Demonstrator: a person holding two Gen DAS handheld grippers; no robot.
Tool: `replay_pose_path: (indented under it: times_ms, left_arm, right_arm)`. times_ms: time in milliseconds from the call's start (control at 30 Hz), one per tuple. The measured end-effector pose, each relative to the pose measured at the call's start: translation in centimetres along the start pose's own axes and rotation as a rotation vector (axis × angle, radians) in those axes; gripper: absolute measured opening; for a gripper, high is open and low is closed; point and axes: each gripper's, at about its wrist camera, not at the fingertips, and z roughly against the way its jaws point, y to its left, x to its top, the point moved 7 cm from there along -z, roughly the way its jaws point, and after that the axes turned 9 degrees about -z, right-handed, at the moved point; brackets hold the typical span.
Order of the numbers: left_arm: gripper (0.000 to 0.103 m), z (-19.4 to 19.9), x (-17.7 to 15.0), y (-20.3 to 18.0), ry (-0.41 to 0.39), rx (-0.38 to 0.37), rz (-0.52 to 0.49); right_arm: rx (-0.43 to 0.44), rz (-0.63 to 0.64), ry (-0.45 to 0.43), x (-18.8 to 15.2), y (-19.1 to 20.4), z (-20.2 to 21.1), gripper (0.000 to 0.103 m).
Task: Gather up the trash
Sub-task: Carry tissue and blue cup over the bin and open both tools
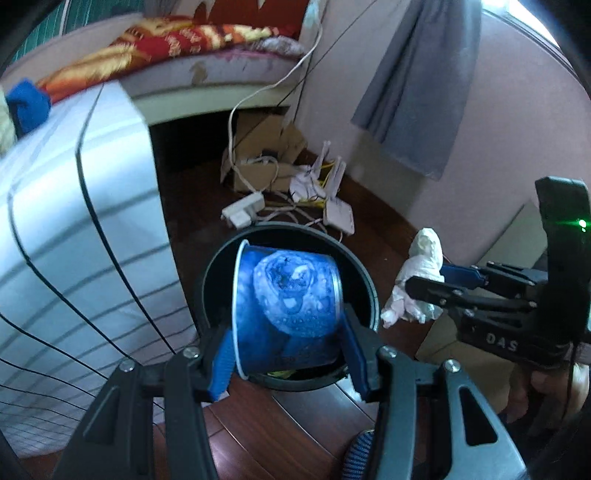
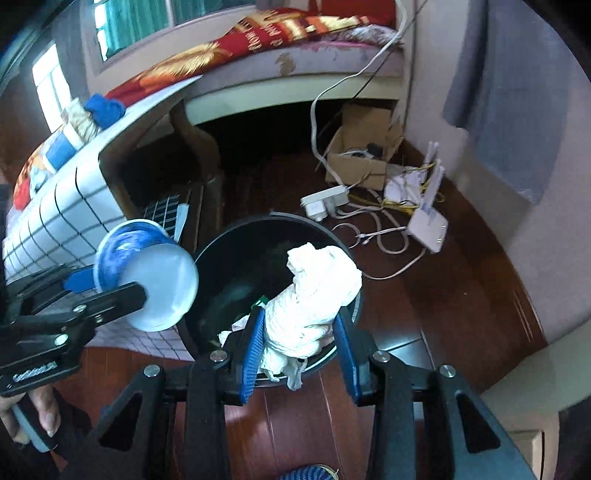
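Observation:
My left gripper (image 1: 288,354) is shut on a blue paper cup (image 1: 286,306), held on its side over the black round bin (image 1: 364,280) on the floor. In the right wrist view the cup (image 2: 147,273) and left gripper (image 2: 110,291) sit at the bin's left rim. My right gripper (image 2: 299,339) is shut on a crumpled white tissue wad (image 2: 314,295) above the bin (image 2: 229,258), which holds some trash. In the left wrist view the right gripper (image 1: 424,280) holds the wad (image 1: 417,280) just right of the bin.
A table with a white grid cloth (image 1: 74,221) stands left of the bin. Behind the bin lie a power strip (image 1: 243,210), cables, a router (image 2: 428,225) and a cardboard box (image 2: 362,155). A bed with a red blanket (image 2: 258,33) is at the back, a grey curtain (image 1: 417,85) at the right.

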Motion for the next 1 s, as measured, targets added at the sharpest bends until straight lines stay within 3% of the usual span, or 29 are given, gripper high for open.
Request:
replay_pose_path:
  times_ms: [300,500,533,600,633,800,1000]
  left_arm:
    - [0.052,-4.4,-0.9,0.8,0.078,-0.004,0.021]
    - [0.053,-6.1,-1.4,1.2,0.115,-0.010,0.022]
    - [0.057,-6.3,-1.5,1.3,0.119,-0.009,0.027]
    - [0.075,-6.7,-1.6,1.7,0.132,-0.003,0.044]
    - [0.082,-6.7,-1.7,1.8,0.130,0.009,0.048]
    - [0.096,-6.5,-2.2,2.1,0.135,0.067,0.025]
    - [0.098,-5.6,-2.4,2.6,0.129,0.085,0.031]
  right_arm:
    - [0.050,0.095,0.115,-1.2,1.8,-6.3,0.040]
    - [0.062,0.160,0.144,-1.5,2.8,-8.5,0.042]
    - [0.051,0.177,0.147,-1.6,2.8,-8.9,0.045]
    - [-0.022,0.204,0.142,-1.7,2.2,-9.4,0.096]
    - [-0.022,0.200,0.137,-1.7,1.8,-9.5,0.101]
    - [-0.070,0.134,0.131,-1.4,-1.0,-9.0,0.103]
    - [-0.101,0.125,0.103,-1.1,-1.5,-7.5,0.103]
